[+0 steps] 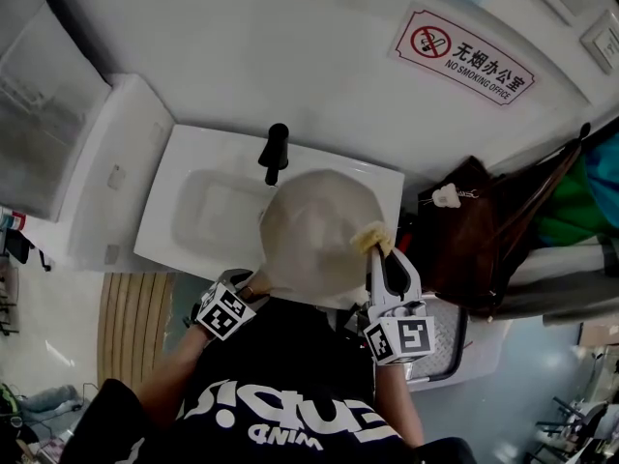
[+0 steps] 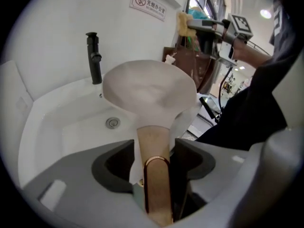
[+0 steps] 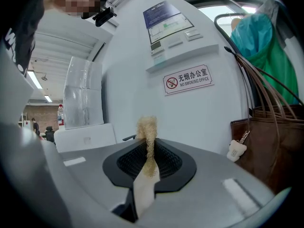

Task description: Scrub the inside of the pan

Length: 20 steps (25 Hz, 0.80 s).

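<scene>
- Head view: left gripper (image 1: 242, 293) is holding the pan (image 1: 314, 235) over the sink (image 1: 193, 177); right gripper (image 1: 385, 259) is holding a scrub pad (image 1: 370, 238) by its rim.
- Left gripper view: jaws are clamping the pan handle (image 2: 154, 146).
- Right gripper view: jaws are pinching the scrub pad (image 3: 147, 146); scrubbing looks about to start, and the scrub pad needs pressing inside the pan.
</scene>
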Each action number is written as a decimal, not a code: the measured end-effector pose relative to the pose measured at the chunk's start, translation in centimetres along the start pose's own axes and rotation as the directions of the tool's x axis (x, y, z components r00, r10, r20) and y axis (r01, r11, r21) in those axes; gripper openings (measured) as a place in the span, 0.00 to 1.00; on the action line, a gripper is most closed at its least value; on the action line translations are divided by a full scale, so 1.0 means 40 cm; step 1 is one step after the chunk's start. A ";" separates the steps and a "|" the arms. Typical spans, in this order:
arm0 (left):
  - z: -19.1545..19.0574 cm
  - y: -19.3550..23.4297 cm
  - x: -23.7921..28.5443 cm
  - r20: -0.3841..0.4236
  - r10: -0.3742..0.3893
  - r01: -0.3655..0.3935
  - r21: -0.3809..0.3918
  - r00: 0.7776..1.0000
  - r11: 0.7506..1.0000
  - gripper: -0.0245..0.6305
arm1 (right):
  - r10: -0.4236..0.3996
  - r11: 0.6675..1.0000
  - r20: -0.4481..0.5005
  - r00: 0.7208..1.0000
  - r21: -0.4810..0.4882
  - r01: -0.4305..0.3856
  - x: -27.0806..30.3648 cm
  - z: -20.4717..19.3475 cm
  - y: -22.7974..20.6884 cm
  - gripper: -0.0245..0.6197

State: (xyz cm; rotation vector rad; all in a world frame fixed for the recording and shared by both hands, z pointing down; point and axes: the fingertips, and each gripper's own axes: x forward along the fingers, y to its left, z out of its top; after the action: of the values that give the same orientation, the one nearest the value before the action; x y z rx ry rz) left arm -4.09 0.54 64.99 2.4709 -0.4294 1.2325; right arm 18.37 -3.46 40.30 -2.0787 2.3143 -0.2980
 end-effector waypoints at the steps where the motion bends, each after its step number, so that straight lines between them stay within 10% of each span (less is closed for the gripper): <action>1: -0.006 -0.001 0.007 -0.004 0.000 0.000 -0.003 1.000 1.000 0.44 | 0.002 1.000 -0.001 1.000 0.000 -0.002 0.000 0.000 0.001 0.12; 20: -0.024 0.000 0.023 -0.097 0.009 -0.008 0.012 0.995 1.000 0.35 | -0.012 1.000 0.003 1.000 -0.007 0.012 -0.033 -0.002 -0.006 0.12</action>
State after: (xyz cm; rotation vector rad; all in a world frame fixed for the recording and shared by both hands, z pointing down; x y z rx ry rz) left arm -4.22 0.84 66.29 2.4093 -0.4084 1.3555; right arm 18.73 -2.18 40.27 -2.0952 2.3061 -0.2876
